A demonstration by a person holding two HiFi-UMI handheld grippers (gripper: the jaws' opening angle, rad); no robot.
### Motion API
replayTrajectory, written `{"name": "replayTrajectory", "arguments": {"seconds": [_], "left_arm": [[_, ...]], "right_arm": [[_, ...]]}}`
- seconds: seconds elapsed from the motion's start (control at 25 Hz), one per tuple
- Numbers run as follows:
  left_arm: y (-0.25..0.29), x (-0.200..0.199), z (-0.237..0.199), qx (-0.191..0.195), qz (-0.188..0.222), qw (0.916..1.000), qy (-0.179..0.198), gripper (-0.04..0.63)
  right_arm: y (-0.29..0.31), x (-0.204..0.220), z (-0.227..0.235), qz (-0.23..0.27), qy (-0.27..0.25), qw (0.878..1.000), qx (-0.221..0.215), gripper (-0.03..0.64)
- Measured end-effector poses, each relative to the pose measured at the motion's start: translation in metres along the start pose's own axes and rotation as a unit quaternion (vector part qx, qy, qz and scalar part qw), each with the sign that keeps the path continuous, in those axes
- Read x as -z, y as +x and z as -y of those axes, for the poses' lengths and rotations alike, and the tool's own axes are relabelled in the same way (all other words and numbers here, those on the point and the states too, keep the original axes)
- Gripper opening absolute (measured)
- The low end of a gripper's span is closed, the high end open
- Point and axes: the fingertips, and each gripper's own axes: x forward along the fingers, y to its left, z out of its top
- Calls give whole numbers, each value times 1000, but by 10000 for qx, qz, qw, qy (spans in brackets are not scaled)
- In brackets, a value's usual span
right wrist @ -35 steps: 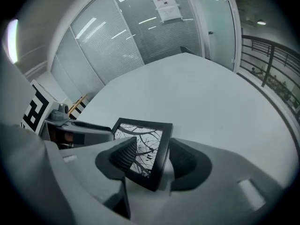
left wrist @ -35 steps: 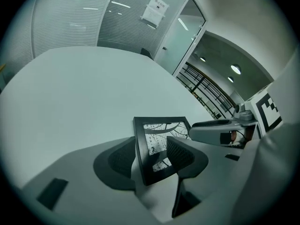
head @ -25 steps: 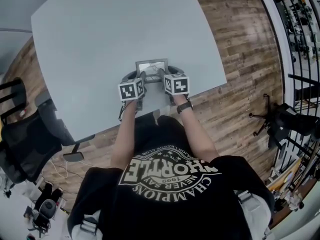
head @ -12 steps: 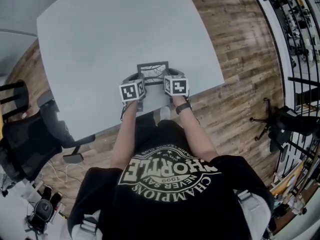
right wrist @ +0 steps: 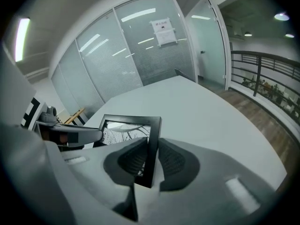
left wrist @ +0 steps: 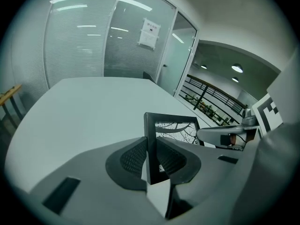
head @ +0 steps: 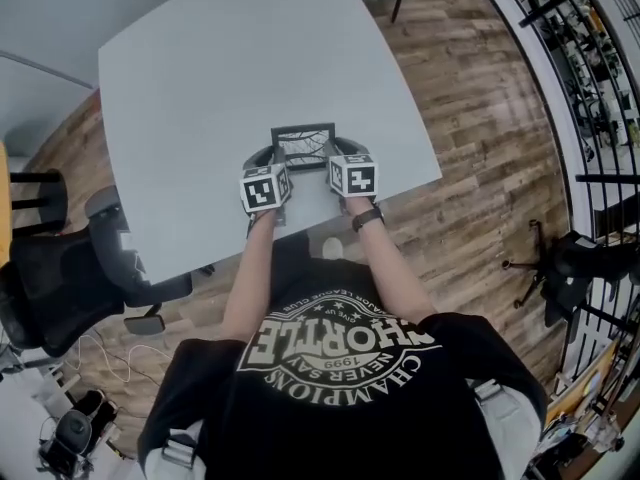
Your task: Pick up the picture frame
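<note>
A small black picture frame [head: 303, 140] with a branch drawing hangs above the pale grey table [head: 200, 78], near its front edge, held between both grippers. My left gripper [head: 279, 158] is shut on the frame's left side; in the left gripper view the black side bar [left wrist: 151, 149] is pinched between the ribbed pads. My right gripper [head: 328, 155] grips the right side, its jaws still closing; in the right gripper view the bar [right wrist: 152, 144] sits pressed between the pads. Each gripper view shows the other gripper across the frame.
A black office chair [head: 60, 278] stands at the table's left front corner. Wood floor [head: 470, 118] runs along the right, with a dark railing [head: 590, 58] beyond. Glass partition walls [left wrist: 84, 41] lie past the table's far side.
Both grippers' jaws have shut on the frame's two sides and lifted it off the table. The frame now shows its front, tilted up toward the camera.
</note>
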Motion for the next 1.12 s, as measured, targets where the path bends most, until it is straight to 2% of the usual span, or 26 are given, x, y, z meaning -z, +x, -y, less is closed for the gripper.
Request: {"name": "replayTrajectory", "arguments": {"seconds": [0.24,0.52,0.88,1.12], "left_arm": [[-47,-32,14,14,633,9979,147,72],[-102,-69,38,46,1483,9882,371,72],[-182,-113,82,180,2458,9658,802,72],[-228,-127,101,172,2939,9506,984,72]], "right_arm": [[-42,-37,-20,742,-344,9966,-124,69],[-102,-79,-40,1562,-702,9849,-242,67],[-191,-128,-60,2552,-992,9608,-442,67],[-240,-143,-77,2989,-1229,9448,-531,67]]}}
